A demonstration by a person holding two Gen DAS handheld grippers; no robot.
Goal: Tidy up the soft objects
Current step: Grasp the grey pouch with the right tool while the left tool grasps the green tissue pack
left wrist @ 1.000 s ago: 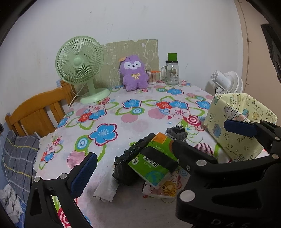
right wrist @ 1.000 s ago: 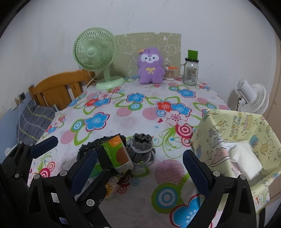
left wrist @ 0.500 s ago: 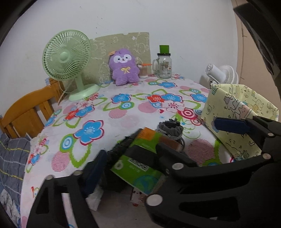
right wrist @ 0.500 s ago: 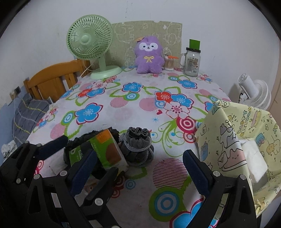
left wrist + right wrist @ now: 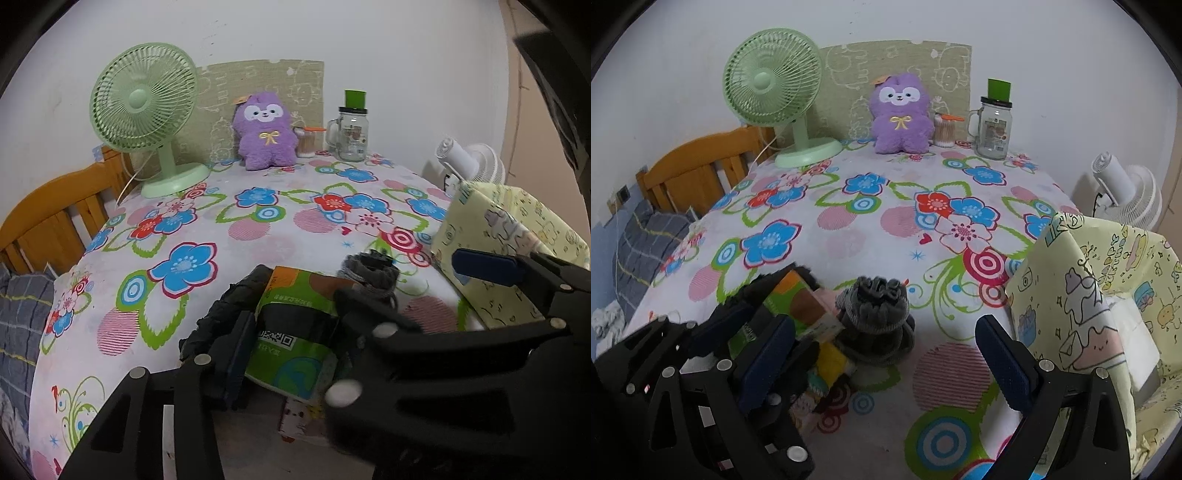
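Note:
A green tissue pack (image 5: 291, 332) lies tilted on a pile near the table's front edge, over a black cloth item (image 5: 221, 310) and a cartoon-printed pack (image 5: 299, 421). My left gripper (image 5: 291, 339) is closing, and both pads touch the green pack's sides. A grey sock bundle (image 5: 875, 306) sits just right of the pile. My right gripper (image 5: 884, 358) stands open around the near side of the socks without touching them. In the right wrist view the green pack (image 5: 798, 306) shows past the left gripper's fingers (image 5: 720, 321).
A yellow cartoon-print fabric bag (image 5: 1071, 266) stands open at the right with a white item (image 5: 1137, 332) inside. At the back of the flowered table (image 5: 258, 229) are a purple plush (image 5: 266, 129), green fan (image 5: 144, 96) and glass jar (image 5: 352, 133). A wooden chair (image 5: 48, 221) is left.
The left gripper's jaws came in from wide apart onto the green tissue pack. Both grippers dropped slightly toward the pile.

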